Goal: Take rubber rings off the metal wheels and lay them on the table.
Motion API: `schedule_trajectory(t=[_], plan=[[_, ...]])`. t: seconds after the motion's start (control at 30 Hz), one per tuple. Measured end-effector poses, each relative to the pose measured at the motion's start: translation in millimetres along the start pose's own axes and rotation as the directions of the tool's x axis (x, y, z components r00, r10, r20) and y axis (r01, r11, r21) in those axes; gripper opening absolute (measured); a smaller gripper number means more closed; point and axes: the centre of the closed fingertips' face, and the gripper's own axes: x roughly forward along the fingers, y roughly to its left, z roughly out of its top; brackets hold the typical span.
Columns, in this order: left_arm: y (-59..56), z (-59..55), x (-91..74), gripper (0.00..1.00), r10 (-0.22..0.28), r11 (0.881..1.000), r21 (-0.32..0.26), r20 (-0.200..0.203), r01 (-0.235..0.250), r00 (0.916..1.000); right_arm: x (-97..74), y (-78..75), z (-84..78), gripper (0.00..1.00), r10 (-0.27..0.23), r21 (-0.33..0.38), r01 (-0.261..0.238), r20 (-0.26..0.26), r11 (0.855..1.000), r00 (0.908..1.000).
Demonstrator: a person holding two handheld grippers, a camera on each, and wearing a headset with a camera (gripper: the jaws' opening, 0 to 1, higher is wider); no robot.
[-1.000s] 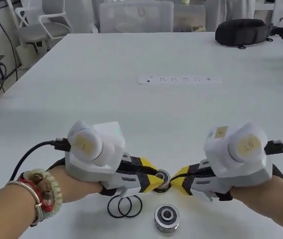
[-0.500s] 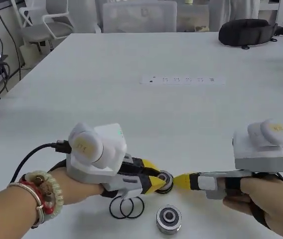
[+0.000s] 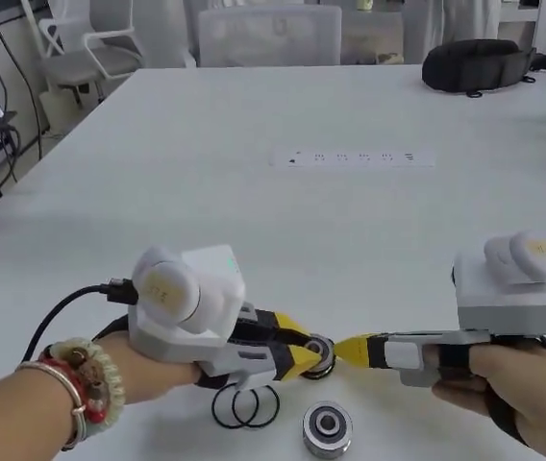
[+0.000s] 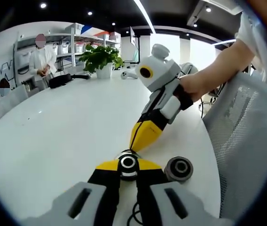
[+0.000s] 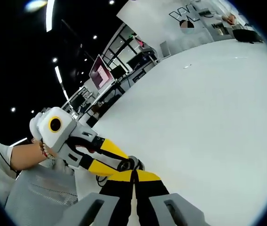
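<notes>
White table (image 3: pixel 254 211). L gripper (image 3: pixel 307 351) is clamped on a metal wheel (image 4: pixel 128 162), low over it. R gripper (image 3: pixel 342 350), jaws pressed together, has its tip at that wheel's rim. Spare wheel (image 3: pixel 327 426) lies near, beside two rubber rings (image 3: pixel 246 406) flat on the table.

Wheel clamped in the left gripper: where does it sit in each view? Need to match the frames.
Head view: wheel low centre, between the yellow jaws of the left gripper.
Left gripper view: bottom centre, at that gripper's own jaw tips.
Right gripper view: lower left of centre, just above that view's own jaws.
Shared landmark: the yellow tip of the right gripper, right at the wheel in all three.
</notes>
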Motion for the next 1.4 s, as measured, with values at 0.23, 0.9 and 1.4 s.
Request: schedule_trajectory(t=[0.23, 0.9, 1.4], plan=[[0.2, 0.7, 0.0, 0.07, 0.004, 1.000, 0.012, 0.002, -0.004, 1.0000, 1.5, 8.8, 1.4, 0.00, -0.002, -0.028, 0.002, -0.006, 1.000, 1.0000], [-1.5, 2.1, 0.0, 0.07, -0.003, 1.000, 0.015, 0.009, 0.003, 1.0000, 4.2, 18.3, 3.4, 0.00, 0.019, -0.067, -0.021, -0.019, 0.998, 0.9996], [-1.7, 3.0, 1.0, 0.08, -0.002, 1.000, 0.017, 0.014, 0.002, 0.9999, 3.0, 17.0, 4.5, 0.00, 0.032, -0.064, -0.033, -0.014, 0.997, 0.9994]])
